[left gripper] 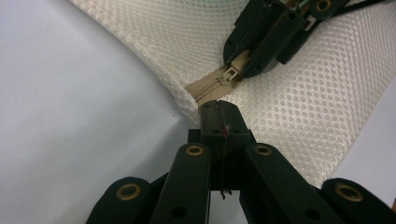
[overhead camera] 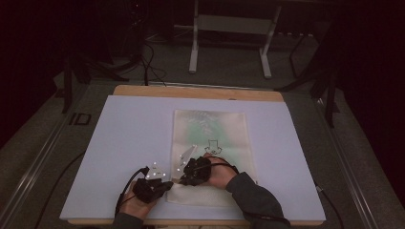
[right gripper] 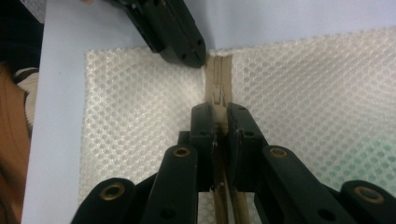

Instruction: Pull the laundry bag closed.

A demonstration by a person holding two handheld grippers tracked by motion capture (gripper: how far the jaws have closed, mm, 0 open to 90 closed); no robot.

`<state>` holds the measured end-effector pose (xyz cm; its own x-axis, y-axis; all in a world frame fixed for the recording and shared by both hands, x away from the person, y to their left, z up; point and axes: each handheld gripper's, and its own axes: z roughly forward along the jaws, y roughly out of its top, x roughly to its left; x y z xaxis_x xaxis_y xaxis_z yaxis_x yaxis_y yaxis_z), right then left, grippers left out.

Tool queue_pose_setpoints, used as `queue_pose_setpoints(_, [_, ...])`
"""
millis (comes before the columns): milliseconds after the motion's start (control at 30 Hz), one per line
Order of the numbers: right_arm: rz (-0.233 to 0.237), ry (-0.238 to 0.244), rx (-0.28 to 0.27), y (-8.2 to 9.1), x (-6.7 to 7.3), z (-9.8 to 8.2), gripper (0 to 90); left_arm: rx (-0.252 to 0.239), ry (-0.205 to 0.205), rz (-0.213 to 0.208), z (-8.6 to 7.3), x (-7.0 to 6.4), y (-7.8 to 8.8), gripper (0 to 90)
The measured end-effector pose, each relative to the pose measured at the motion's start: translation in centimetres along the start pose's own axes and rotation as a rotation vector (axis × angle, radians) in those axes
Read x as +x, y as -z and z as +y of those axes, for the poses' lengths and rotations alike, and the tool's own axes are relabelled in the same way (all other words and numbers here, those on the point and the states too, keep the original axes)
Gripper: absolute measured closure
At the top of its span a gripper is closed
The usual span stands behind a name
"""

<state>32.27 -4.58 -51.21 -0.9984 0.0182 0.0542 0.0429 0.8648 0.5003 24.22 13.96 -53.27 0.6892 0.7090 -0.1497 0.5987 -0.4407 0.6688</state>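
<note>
Table: I look down on a pale board covering a wooden table, with a dim floor and a metal stand beyond it.
Bag: a cream mesh bag lies flat on the board, long side running away from me, near edge by my hands. I can make out a green tint and a dark printed shape through the mesh; I cannot tell what is inside.
Zip: a beige zip runs along the bag's near end, starting at its left corner and heading right.
Left claw: my left claw sits at that corner, jaws pressed together on the bag's edge at the zip's end.
Right claw: my right claw is just beyond it along the zip, jaws closed around the zip pull.
Key relation: the two claws are nearly touching, and the zip's length extends rightward, away from the left claw.
Judgement: I expect the right claw must travel right along the zip while the left anchors the corner.
</note>
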Motion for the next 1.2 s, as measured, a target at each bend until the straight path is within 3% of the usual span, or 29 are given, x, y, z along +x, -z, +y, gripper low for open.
queue_pose_setpoints(133, [-0.003,-0.001,0.003,-0.1,0.1,0.1,82.2,-0.024,0.014,-0.027,-0.2,0.4,0.0,89.8])
queue_pose_setpoints(200, [-0.007,0.005,0.008,-0.1,0.1,0.1,82.1,-0.037,0.054,-0.069,-0.3,0.9,0.0,89.6])
queue_pose_setpoints(267, [-0.008,0.006,0.007,-0.1,0.1,0.2,82.1,-0.044,0.044,-0.075,-0.2,0.9,-0.1,89.5])
queue_pose_setpoints(400, [-0.01,0.002,-0.002,-0.2,0.1,0.1,82.1,-0.084,0.008,-0.017,0.3,0.4,0.1,89.4])
queue_pose_setpoints(533, [-0.012,-0.004,-0.023,-0.2,0.1,-0.2,82.0,-0.117,0.017,0.017,0.7,0.7,0.0,89.3])
queue_pose_setpoints(733, [-0.015,-0.002,-0.022,-0.3,0.2,0.0,81.9,-0.118,0.039,0.022,0.8,1.3,-0.6,89.1])
queue_pose_setpoints(967, [-0.023,0.009,-0.009,-0.3,0.3,0.2,81.9,-0.146,0.037,0.003,0.9,1.3,-0.6,88.5])
queue_pose_setpoints(1200, [-0.034,0.018,-0.006,-0.3,0.5,0.3,81.9,-0.143,0.038,-0.004,0.9,1.2,-0.8,88.3])
